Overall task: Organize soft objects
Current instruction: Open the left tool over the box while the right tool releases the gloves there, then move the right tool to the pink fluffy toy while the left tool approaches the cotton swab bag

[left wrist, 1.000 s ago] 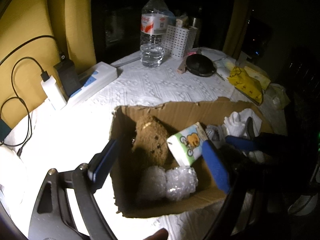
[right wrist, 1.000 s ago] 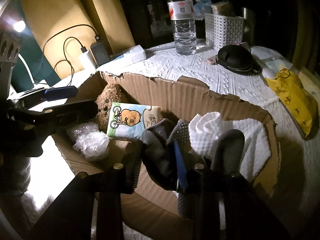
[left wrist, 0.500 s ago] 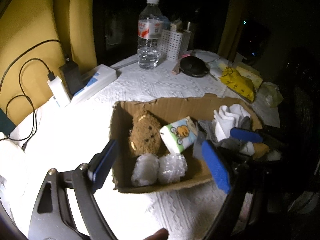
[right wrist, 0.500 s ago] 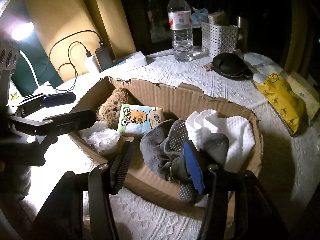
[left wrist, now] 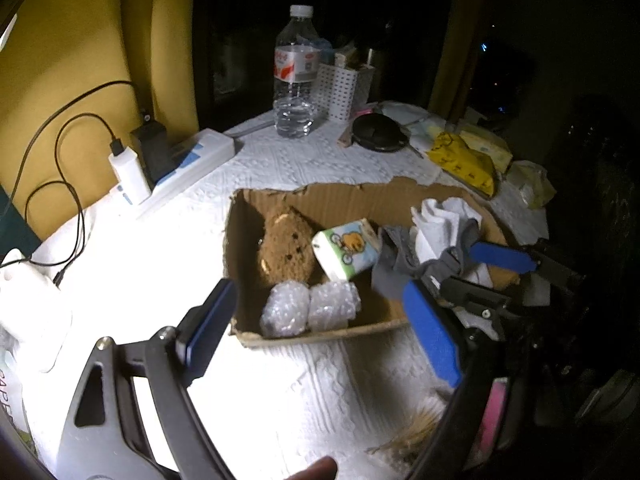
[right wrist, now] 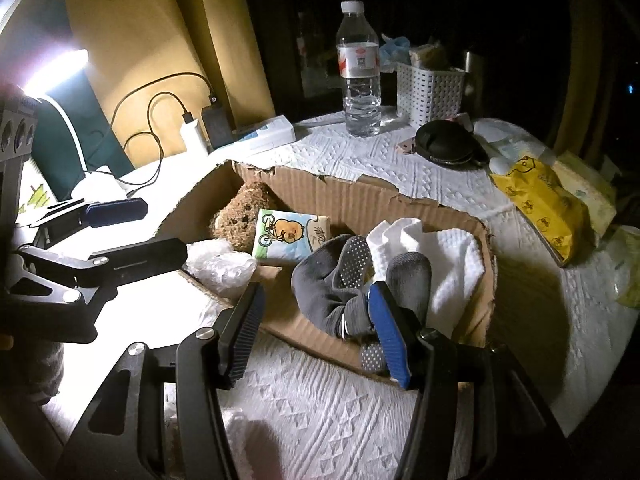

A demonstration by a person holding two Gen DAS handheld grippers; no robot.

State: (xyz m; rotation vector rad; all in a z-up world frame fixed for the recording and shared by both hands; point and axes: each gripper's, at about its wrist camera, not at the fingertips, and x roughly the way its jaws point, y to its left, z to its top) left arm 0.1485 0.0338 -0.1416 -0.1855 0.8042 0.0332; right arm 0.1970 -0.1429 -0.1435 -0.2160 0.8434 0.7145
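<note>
Both claws hang wide open and empty near the cardboard box [right wrist: 360, 204]: left gripper [left wrist: 320, 328], right gripper [right wrist: 316, 332]. Grey socks [right wrist: 332, 280], tissue pack [right wrist: 290, 236], plush bear [right wrist: 240, 216] already sit inside. Looks mostly done.

A bright lamp [right wrist: 56, 70] lights yellow curtains [right wrist: 160, 40] beside a dark window [left wrist: 320, 0].
</note>
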